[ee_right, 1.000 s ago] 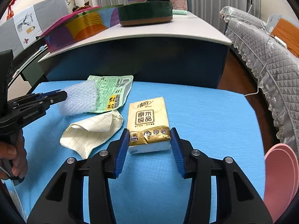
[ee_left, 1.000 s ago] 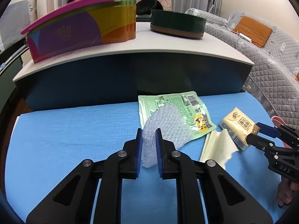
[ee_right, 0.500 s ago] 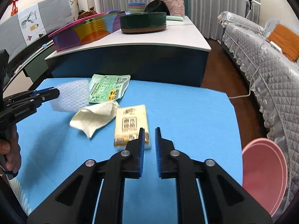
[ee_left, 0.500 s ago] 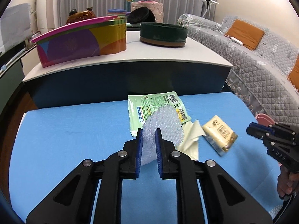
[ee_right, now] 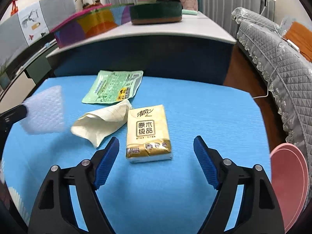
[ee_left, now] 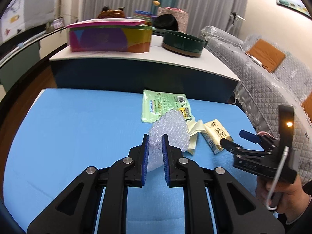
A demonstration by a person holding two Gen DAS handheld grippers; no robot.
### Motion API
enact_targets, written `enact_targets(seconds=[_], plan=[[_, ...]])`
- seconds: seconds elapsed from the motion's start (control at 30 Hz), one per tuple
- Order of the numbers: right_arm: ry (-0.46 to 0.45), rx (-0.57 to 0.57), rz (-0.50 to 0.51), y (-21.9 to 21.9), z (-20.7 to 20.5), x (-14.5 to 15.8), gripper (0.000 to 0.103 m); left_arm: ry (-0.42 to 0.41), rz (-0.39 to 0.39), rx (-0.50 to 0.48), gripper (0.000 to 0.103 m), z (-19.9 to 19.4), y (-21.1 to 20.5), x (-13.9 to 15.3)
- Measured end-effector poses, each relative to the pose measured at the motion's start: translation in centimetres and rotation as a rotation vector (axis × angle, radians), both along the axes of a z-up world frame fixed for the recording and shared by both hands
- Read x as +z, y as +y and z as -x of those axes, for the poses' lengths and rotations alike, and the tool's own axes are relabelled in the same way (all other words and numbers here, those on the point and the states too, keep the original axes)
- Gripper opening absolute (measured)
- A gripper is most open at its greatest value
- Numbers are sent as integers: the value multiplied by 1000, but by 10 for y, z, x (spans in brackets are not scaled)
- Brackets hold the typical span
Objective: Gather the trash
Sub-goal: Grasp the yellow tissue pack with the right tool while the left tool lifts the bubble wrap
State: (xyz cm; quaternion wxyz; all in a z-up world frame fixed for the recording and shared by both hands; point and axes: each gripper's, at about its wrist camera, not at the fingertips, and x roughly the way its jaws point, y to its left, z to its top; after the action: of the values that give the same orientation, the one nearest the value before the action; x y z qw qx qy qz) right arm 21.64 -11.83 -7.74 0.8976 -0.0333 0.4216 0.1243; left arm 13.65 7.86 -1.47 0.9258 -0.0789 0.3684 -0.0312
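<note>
Midway, the left gripper [ee_left: 155,150] pinched the bubble wrap [ee_left: 169,130], lifted off the blue mat [ee_left: 78,128]. The right gripper [ee_right: 156,156], jaws just spread wide, straddled the untouched tissue pack [ee_right: 148,134]; ahead lay crumpled paper [ee_right: 101,120] and a green wrapper [ee_right: 113,89], uncollected.

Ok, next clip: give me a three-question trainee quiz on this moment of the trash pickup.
1. True or false: the left gripper is shut on the bubble wrap.
2. What lies between the right gripper's open fingers?
A. green wrapper
B. tissue pack
C. crumpled paper
3. Fill in: the crumpled paper lies between the green wrapper and the ____.

Key: 1 true. 2 B: the tissue pack lies on the blue table, untouched by the pads. 3 tissue pack.
</note>
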Motion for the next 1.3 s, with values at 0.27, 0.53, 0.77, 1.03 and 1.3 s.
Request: enact_targets(seconds=[0.27, 0.53, 0.77, 1.03, 1.3], plan=[[29, -19, 35, 10, -6, -11, 55, 5, 8, 21, 14, 7, 3, -2], [-35, -48, 12, -1, 12, 19, 53, -34, 16, 4, 14, 14, -3, 10], [-124, -64, -2, -15, 42, 67, 52, -72, 36, -12, 14, 25, -11, 23], [-201, -72, 2, -37, 82, 119, 52, -117, 47, -50, 14, 40, -26, 38], [-262, -78, 42, -72, 112, 155, 52, -137, 48, -90, 14, 48, -45, 43]])
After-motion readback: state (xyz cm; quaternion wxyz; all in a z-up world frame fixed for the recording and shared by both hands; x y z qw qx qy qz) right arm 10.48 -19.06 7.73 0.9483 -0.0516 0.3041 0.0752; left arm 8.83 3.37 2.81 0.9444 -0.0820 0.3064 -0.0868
